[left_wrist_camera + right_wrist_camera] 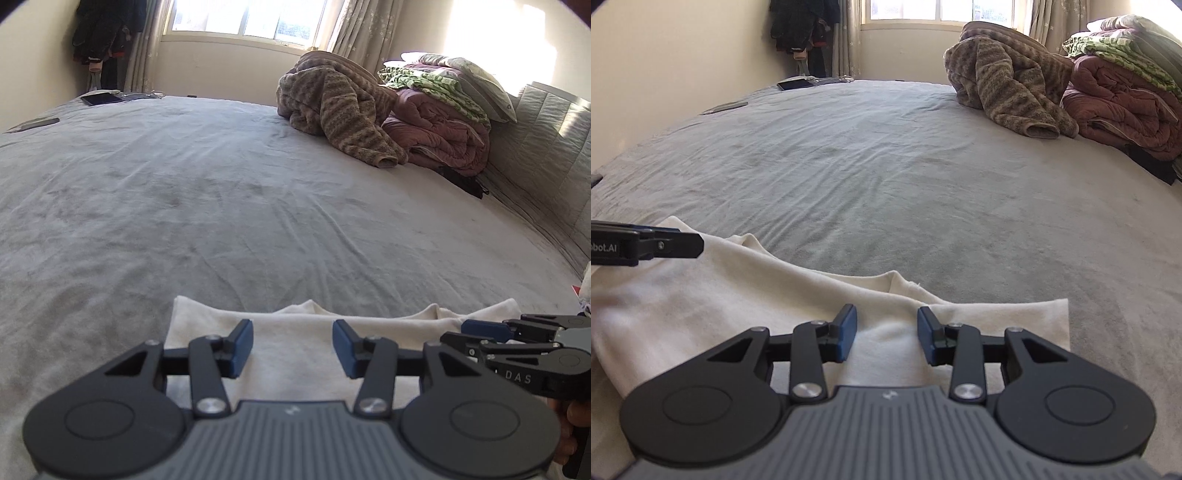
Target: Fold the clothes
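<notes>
Cream soft-knit garment (746, 295) flat at near edge of grey bed (258, 184) — partly folded, more folds left. Your left gripper (293, 349) and right gripper (886, 334) — jaws apart, nothing clamped.

We saw a grey bed (221, 192) bearing a cream shirt (295, 354), brown blanket (332, 107), folded quilts (443, 133) and a tablet (101, 99).

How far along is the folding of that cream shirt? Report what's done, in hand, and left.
Done: the cream shirt lies spread on the grey bed, its far edge seemingly turned over. In hand: nothing gripped; the left claw and right claw hover open above it. Left: seemingly most folds.
</notes>
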Tool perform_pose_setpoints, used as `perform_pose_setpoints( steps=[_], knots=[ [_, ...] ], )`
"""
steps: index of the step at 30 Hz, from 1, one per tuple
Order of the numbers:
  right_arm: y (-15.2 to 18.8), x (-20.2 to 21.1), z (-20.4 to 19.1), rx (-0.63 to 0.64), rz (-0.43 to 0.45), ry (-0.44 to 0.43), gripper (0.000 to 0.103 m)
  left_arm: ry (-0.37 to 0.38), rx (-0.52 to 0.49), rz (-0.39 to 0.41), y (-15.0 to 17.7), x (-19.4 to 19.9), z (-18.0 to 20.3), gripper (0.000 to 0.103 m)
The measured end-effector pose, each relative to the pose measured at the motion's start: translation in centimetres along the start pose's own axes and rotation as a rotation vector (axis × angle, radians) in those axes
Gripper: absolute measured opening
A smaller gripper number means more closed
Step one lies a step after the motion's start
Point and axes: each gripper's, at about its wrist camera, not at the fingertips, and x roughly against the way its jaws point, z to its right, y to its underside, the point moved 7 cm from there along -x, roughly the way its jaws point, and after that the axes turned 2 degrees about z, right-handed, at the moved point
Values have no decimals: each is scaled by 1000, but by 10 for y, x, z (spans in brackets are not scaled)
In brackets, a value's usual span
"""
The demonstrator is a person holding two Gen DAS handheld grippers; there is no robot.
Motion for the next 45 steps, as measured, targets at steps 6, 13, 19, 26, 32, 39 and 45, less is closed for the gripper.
perform_pose_setpoints(
  steps=[6, 13, 19, 26, 32, 39, 45],
  knots=[
    [0, 10, -46, 70, 29, -156, 37, -17, -62, -24, 16, -2, 13, 52],
    [11, -1, -49, 96, -24, -147, 37, -51, -77, -22, 20, -8, 9, 51],
    [7, 10, -48, 97, 18, -127, 37, -48, -152, 8, 21, 12, 20, 51],
    [19, 11, -56, 120, -37, -155, 38, -83, -221, -12, 32, 5, 22, 53],
    [17, 15, -55, 117, -5, -142, 39, -99, -211, -9, 32, 0, 21, 53],
    [28, 44, -74, 158, 23, -94, 39, -94, -221, 10, 36, 1, 21, 53],
    [44, 45, -70, 87, 1, -73, 39, -105, -231, 18, 37, 1, 23, 53]
  ],
)
